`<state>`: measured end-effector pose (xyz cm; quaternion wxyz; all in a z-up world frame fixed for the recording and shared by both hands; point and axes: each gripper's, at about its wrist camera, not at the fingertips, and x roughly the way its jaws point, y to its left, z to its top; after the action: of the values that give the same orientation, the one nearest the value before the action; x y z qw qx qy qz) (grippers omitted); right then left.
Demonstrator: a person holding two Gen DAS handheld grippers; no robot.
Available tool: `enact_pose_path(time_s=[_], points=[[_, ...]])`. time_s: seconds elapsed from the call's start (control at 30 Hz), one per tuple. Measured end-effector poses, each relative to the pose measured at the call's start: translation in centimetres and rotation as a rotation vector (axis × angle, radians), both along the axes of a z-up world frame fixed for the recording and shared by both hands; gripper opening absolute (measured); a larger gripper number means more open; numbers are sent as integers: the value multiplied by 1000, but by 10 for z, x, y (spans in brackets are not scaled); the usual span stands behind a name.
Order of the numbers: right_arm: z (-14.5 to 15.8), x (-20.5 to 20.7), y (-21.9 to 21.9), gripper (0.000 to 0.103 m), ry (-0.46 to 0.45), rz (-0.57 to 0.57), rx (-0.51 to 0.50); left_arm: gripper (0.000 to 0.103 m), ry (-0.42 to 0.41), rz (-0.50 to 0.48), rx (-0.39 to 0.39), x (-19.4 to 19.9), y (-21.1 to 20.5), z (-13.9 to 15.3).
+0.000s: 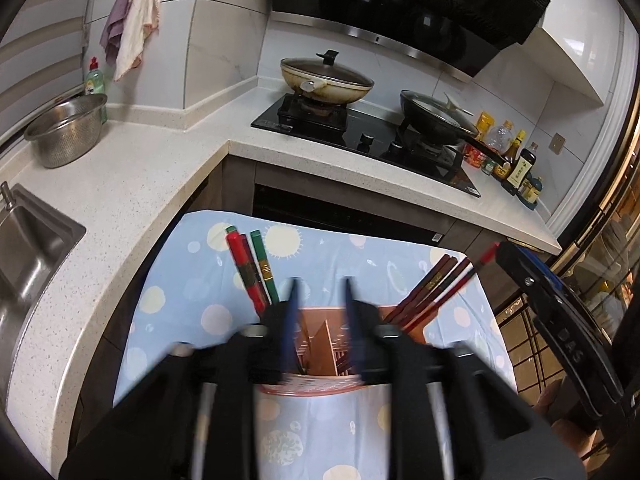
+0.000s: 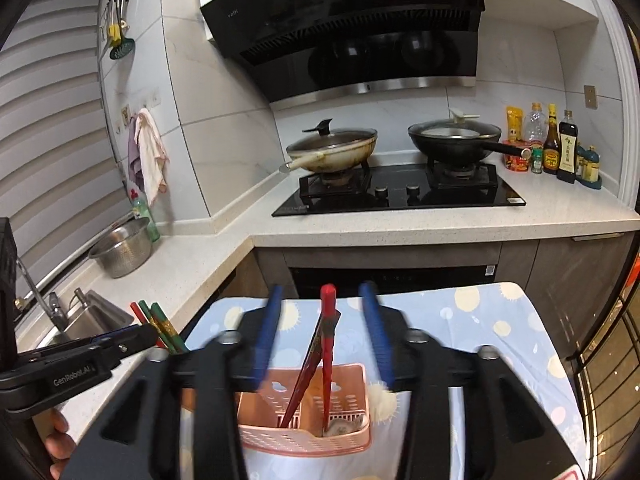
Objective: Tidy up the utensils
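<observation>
A pink plastic utensil holder (image 2: 304,436) stands on a blue patterned cloth (image 2: 480,320); it also shows in the left wrist view (image 1: 320,336). Red and green chopsticks (image 1: 250,268) lean out of its left side, dark brown and red chopsticks (image 1: 434,290) out of its right. In the right wrist view, dark red chopsticks (image 2: 320,356) stand in it between my open right gripper's (image 2: 322,292) blue fingers, untouched. My left gripper (image 1: 320,284) is open and empty just above the holder. The right gripper's body (image 1: 560,320) shows at the right.
A speckled L-shaped counter (image 1: 160,168) holds a steel colander (image 1: 66,132), a sink (image 1: 28,248) at the left, and a black hob (image 2: 400,196) with two lidded pans (image 2: 332,148). Sauce bottles (image 2: 560,148) stand at the right. Cloths (image 2: 150,156) hang on the wall.
</observation>
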<state>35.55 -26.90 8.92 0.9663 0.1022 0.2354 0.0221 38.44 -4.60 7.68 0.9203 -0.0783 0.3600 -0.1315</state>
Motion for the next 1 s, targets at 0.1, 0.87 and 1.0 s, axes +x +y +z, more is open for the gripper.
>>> enact_pose_path(time_s=[0.1,0.87,1.0], points=[[5,-9,1,45,-11,3,6,51,-30,22,14,-9,4,3],[13,-164,18,83,43,2,12,95,-130,121,216,-147,7,21],[5,-186,17,83,77,-12,9,96,-112,118,222,-170,11,12]])
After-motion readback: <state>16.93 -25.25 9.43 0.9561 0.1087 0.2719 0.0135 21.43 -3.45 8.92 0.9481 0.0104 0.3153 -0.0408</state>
